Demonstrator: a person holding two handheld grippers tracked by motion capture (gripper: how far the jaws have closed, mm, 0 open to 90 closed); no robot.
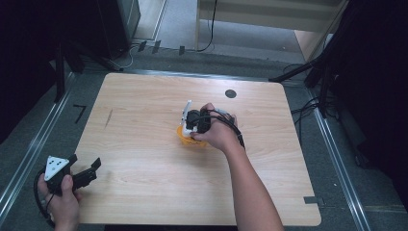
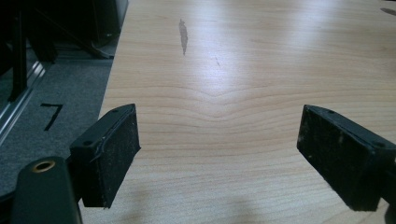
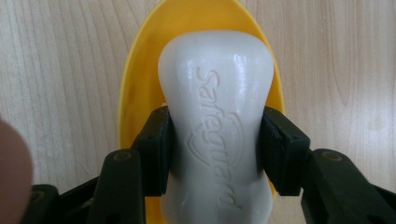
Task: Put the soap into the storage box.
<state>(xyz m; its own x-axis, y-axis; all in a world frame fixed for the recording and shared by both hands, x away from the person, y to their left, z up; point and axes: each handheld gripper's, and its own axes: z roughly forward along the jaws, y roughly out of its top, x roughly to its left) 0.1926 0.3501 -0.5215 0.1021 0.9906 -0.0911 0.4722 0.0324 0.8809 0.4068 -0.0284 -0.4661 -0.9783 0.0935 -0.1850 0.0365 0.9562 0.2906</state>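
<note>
Right gripper (image 3: 215, 149) pinching one white soap bar (image 3: 217, 121) by its waist, directly over one yellow soap dish (image 3: 135, 93) mid-table (image 1: 144, 192). Risking a slip, judging by the slick, curved sides; risking nudging the light dish on lowering. Left gripper (image 2: 219, 154) idling spread wide near the table's corner, gripping nothing.

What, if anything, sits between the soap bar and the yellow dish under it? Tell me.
Nothing visible does. The right gripper is shut on the white soap bar, which sits directly over the yellow dish with no other object between them.
</note>
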